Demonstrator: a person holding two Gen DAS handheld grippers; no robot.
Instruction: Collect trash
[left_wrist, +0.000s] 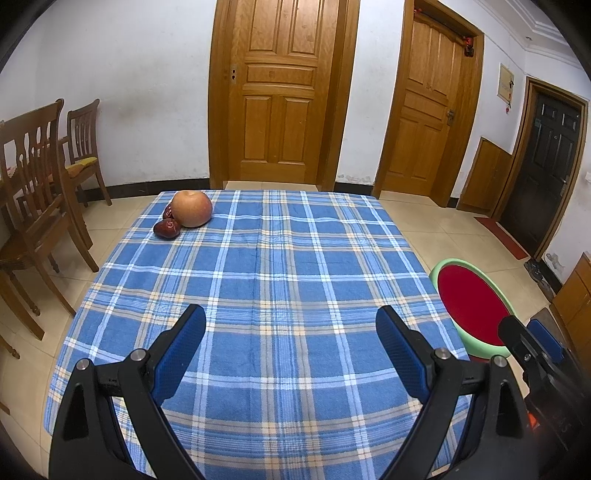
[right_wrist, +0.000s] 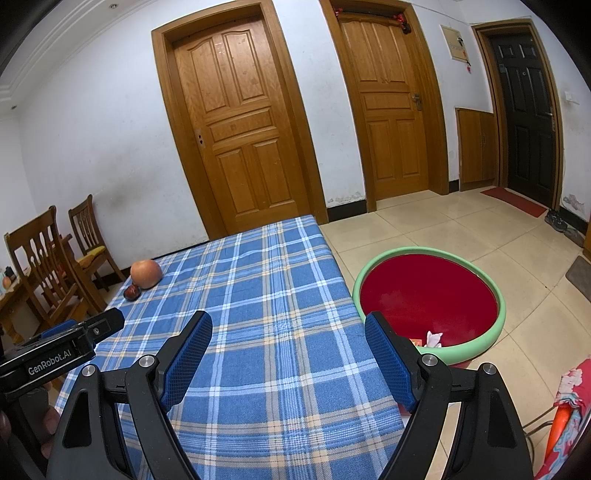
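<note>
A red bin with a green rim (right_wrist: 496, 328) stands on the floor right of the table; it also shows in the left wrist view (left_wrist: 491, 291). White crumpled paper (right_wrist: 434, 339) and a red-green scrap (right_wrist: 416, 342) lie inside it. My left gripper (left_wrist: 290, 325) is open and empty above the blue plaid tablecloth (left_wrist: 280, 266). My right gripper (right_wrist: 288, 330) is open and empty over the table's right side (right_wrist: 280, 295), next to the bin. The right gripper also shows at the right edge of the left wrist view (left_wrist: 532, 341).
An apple (left_wrist: 192, 208) and dark red dates (left_wrist: 167, 228) sit at the table's far left corner. Wooden chairs (left_wrist: 33, 192) stand to the left. Wooden doors (left_wrist: 277, 92) line the far wall. A red patterned cloth (right_wrist: 569, 417) lies low on the right.
</note>
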